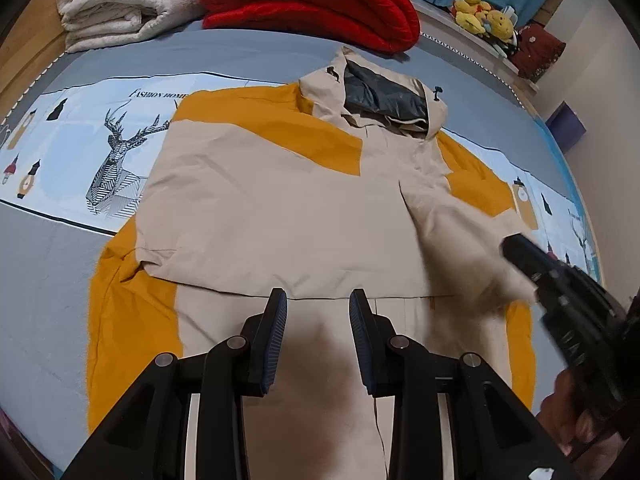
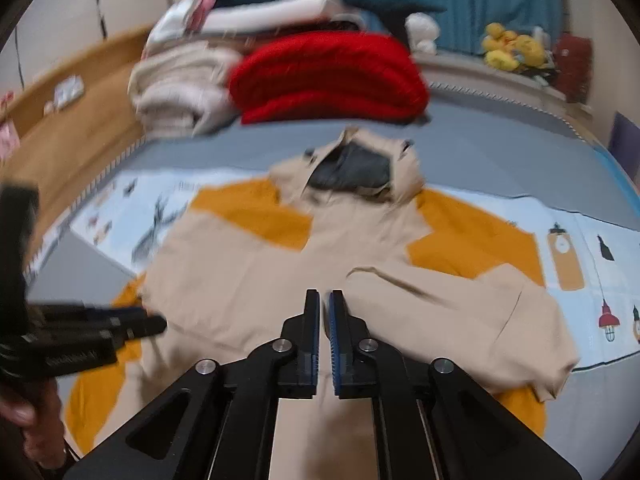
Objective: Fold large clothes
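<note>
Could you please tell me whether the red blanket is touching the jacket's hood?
Apart. In the right wrist view, a strip of grey bedsheet shows plainly between the red blanket and the tip of the jacket's hood.

A bed with a grey sheet (image 1: 248, 54) carries a pale blue printed cloth with a deer drawing (image 1: 84, 136); on them lies a spread beige-and-mustard hooded jacket (image 1: 256, 200), with a folded red knitted blanket (image 1: 312, 0) and a folded cream fleece blanket (image 1: 120, 4) behind it
</note>
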